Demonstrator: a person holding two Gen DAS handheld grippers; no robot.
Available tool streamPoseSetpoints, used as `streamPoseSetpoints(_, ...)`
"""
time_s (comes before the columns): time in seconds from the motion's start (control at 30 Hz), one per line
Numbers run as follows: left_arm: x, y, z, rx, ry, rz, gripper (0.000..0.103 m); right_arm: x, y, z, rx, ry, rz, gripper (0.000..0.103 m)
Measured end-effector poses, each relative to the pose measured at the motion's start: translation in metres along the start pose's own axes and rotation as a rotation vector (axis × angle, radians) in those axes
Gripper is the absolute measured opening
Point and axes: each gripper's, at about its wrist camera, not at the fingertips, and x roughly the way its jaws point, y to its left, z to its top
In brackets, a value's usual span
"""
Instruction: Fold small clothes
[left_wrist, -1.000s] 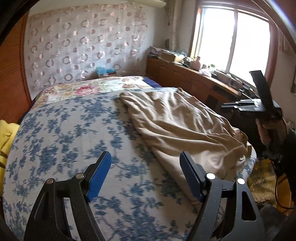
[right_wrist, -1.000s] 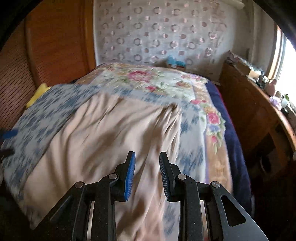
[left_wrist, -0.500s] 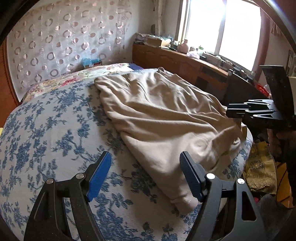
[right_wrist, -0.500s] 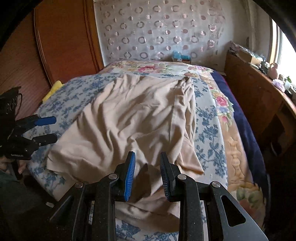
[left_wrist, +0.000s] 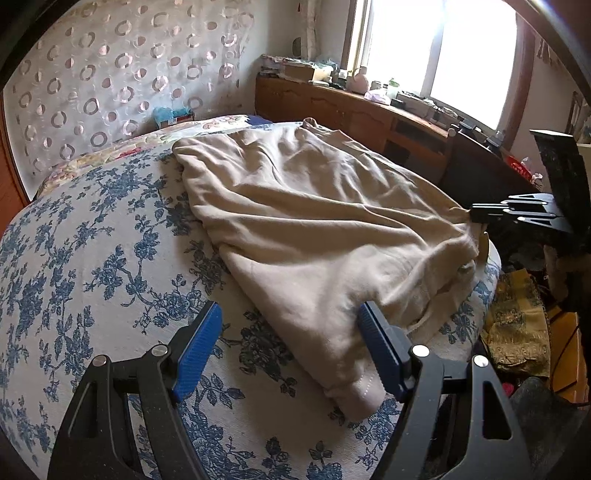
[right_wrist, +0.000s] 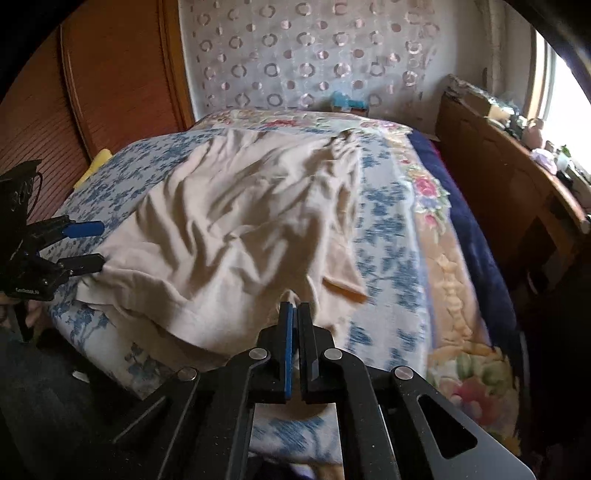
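Note:
A beige garment (left_wrist: 314, 229) lies spread and wrinkled on the bed with the blue-flowered cover (left_wrist: 92, 258); it also shows in the right wrist view (right_wrist: 240, 229). My left gripper (left_wrist: 290, 332) is open, its blue pads on either side of the garment's near corner, just above the bed. My right gripper (right_wrist: 294, 314) is shut on the garment's near edge; from the left wrist view it (left_wrist: 476, 216) pinches the far right corner. The left gripper also shows in the right wrist view (right_wrist: 85, 245), open at the garment's left corner.
A wooden sideboard (left_wrist: 351, 110) with clutter runs under the window to the right of the bed. A curtain with rings (right_wrist: 295, 55) hangs behind the bed. A wooden wardrobe (right_wrist: 110, 74) stands on the left. A yellow cloth (left_wrist: 517, 325) lies on the floor.
Both grippers have come down to the garment's near edge. The right gripper has closed on the fabric. The left gripper has stayed open and moved up to the corner.

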Motion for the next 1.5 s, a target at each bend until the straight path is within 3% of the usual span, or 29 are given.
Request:
streamPoseSetpoints(0.2,0.001,-0.002,-0.006,-0.001,0.015,-0.005,0.077,-0.008,-0.004,-0.013,0.028,0.027,-0.013,0.002)
streamPoseSetpoints(0.37,-0.003,-0.002,-0.011,-0.008,0.01,-0.019,0.075,-0.016,-0.002,-0.004,0.027,-0.009,-0.024,0.003)
streamPoseSetpoints(0.53,-0.005,-0.004,-0.013,-0.003,0.014,-0.024,0.064,-0.012,0.003,0.0,0.027,-0.038,-0.034,0.025)
streamPoseSetpoints(0.73,-0.002,-0.005,-0.016,-0.007,0.026,-0.025,0.056,-0.011,0.006,0.003,0.03,-0.071,-0.02,0.026)
streamPoseSetpoints(0.8,-0.001,-0.005,-0.017,-0.011,0.03,-0.033,0.053,-0.01,0.006,0.003,0.028,-0.079,-0.008,0.031)
streamPoseSetpoints(0.87,-0.001,-0.006,-0.018,-0.011,0.033,-0.028,0.053,-0.007,0.007,0.002,0.019,-0.076,-0.008,0.046)
streamPoseSetpoints(1.0,-0.003,-0.007,-0.02,-0.005,0.035,-0.025,0.053,0.008,0.006,-0.004,0.005,-0.039,-0.023,0.046)
streamPoseSetpoints(1.27,-0.011,-0.008,-0.026,0.007,0.051,-0.07,0.007,0.03,-0.011,-0.015,0.058,0.029,-0.011,0.046)
streamPoseSetpoints(1.4,-0.036,-0.003,-0.022,-0.019,-0.005,-0.132,0.005,0.029,-0.014,-0.015,0.059,0.029,-0.009,0.046)
streamPoseSetpoints(1.5,-0.046,-0.002,-0.021,-0.012,-0.018,-0.12,0.005,0.027,-0.011,-0.015,0.054,0.033,0.004,0.046)
